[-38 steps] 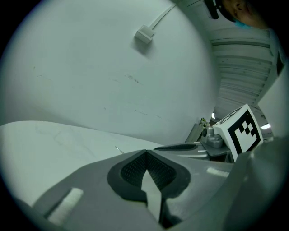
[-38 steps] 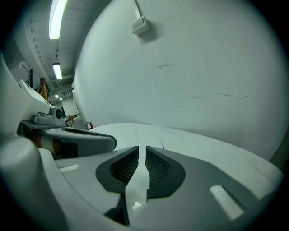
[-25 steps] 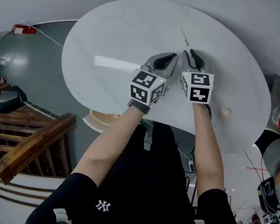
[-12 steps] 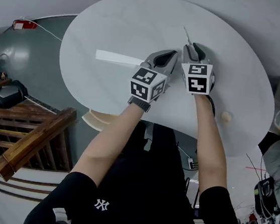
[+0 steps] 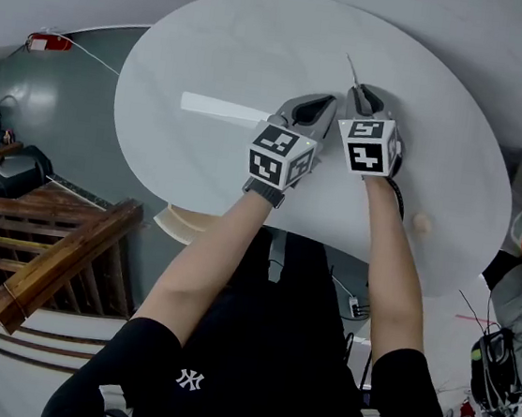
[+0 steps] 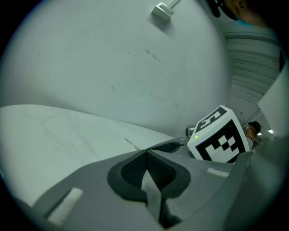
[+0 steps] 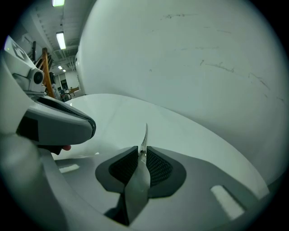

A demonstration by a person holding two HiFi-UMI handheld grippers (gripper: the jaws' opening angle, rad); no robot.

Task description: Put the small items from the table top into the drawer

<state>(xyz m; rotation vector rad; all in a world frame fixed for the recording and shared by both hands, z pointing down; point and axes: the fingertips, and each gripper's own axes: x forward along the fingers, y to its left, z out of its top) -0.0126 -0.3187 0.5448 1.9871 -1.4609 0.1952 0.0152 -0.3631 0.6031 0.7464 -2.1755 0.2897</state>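
Right gripper point(image 7: 142, 152): your jaws have just been closing and now pinch the thin metal tool point(image 7: 145, 135) (tweezer-like, hard to tell).
Tool: base between your pads, pointed tip sticking out past them over the white surface point(image 5: 244, 40).
Left gripper point(image 6: 146, 153): jaws pressed together, nothing in them, just beside your right one.

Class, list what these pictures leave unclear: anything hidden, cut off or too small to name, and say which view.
- Thin metal item: head view, too thin to name; its rear end sits inside the right gripper, whose jaws have just been closing on it.
- Small beige round thing: head view, too small to identify.
- Pale wooden piece below the table: head view, mostly covered by the table edge; drawer or not, unclear.
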